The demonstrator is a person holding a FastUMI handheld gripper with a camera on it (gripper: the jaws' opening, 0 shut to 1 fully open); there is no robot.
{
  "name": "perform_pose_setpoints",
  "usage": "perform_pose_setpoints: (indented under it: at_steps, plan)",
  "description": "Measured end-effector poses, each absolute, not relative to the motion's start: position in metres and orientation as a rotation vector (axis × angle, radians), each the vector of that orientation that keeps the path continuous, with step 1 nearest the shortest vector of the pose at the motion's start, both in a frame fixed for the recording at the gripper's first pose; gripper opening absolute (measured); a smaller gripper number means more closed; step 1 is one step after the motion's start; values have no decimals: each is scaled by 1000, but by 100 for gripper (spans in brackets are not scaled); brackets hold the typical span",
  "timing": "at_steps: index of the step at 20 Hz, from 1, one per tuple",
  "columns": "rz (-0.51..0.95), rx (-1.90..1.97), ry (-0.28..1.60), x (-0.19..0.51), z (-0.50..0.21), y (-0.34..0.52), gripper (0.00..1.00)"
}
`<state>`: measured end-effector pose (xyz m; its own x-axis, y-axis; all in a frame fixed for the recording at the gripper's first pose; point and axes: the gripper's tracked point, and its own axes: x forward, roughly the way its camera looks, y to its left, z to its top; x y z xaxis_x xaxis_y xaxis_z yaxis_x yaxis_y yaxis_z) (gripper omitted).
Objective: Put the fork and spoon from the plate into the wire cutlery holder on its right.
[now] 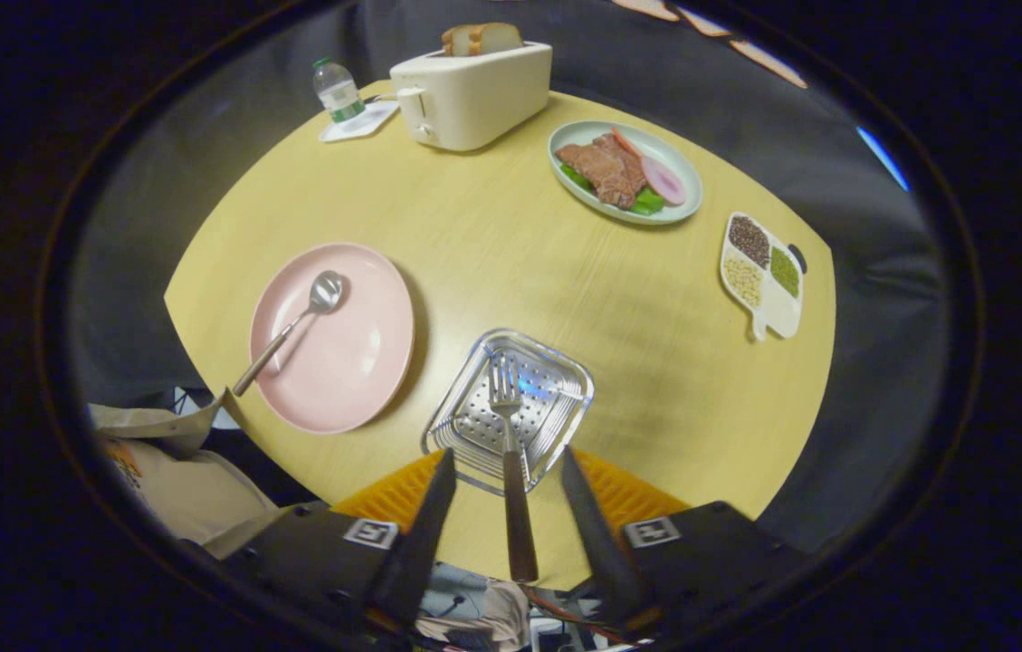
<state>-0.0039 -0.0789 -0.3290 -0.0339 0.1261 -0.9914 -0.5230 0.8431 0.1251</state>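
Gripper fingers parted, steel fork upright between, tines in holder

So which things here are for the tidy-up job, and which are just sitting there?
For the job: fork between the open gripper fingers, spoon, pink plate, wire cutlery holder.
Just lying about: toaster, water bottle, food plate, snack tray.

- A cream toaster holding two bread slices is sitting at the far edge of the round yellow wooden desk.
- A small plastic water bottle is standing on a white coaster beside the toaster.
- A pale green oval dish of meat and vegetables is lying near a white divided tray of grains.
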Motion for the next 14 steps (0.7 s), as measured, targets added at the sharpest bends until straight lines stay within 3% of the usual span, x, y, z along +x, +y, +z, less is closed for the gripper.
perform_pose_setpoints:
  at_steps: [5, 14]
  plan:
    - [459, -193, 1300, 2, -302, -50, 100]
    - [273, -122, 981, -26, -274, -6, 100]
